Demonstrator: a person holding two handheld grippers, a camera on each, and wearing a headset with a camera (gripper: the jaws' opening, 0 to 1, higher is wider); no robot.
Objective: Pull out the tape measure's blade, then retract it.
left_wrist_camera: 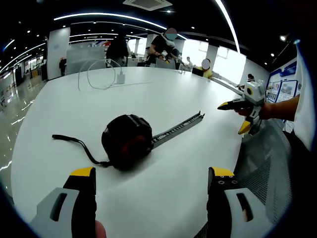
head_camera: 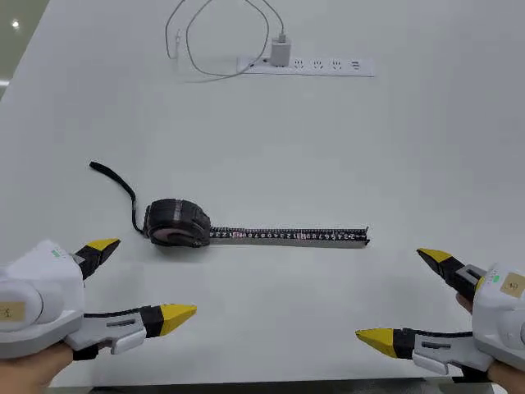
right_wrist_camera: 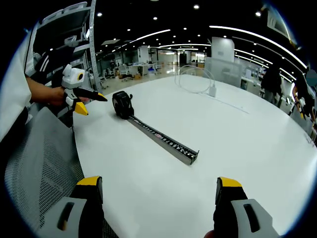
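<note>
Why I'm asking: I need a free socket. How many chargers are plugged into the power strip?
1. A white charger is plugged in at the left end of the power strip, as the head view shows it. The sockets to its right look free.

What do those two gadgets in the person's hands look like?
They are a matching pair. The left tongs and the right tongs each have a chunky white plastic body with a small pale label on it. Each has two slim black jaws that taper to pointed yellow tips. The person wears a white sleeve.
</note>
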